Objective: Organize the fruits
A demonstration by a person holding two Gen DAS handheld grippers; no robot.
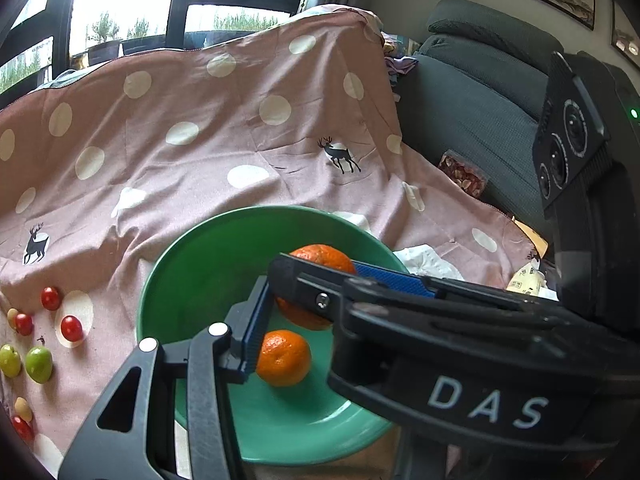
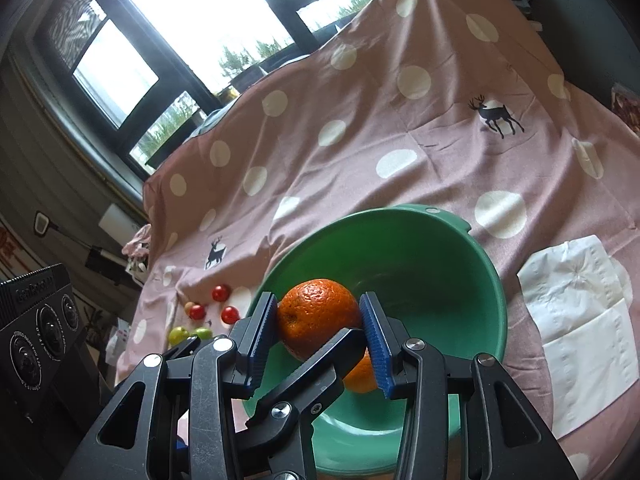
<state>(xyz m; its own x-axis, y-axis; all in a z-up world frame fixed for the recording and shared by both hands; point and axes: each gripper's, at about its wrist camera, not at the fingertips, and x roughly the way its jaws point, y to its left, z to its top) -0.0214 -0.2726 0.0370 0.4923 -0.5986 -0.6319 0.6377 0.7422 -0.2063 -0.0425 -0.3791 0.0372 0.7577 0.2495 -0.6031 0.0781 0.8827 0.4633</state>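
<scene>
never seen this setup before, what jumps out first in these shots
The green bowl in the middle of the pink dotted cloth draws the eye, with the right hand-held gripper clamped on an orange over it. A second orange is in the bowl beside the left hand-held gripper. Small red and green fruits lie on the cloth left of the bowl.

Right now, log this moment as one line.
right hand-held gripper: holds orange | place: over green bowl | left hand-held gripper: beside second orange
</scene>
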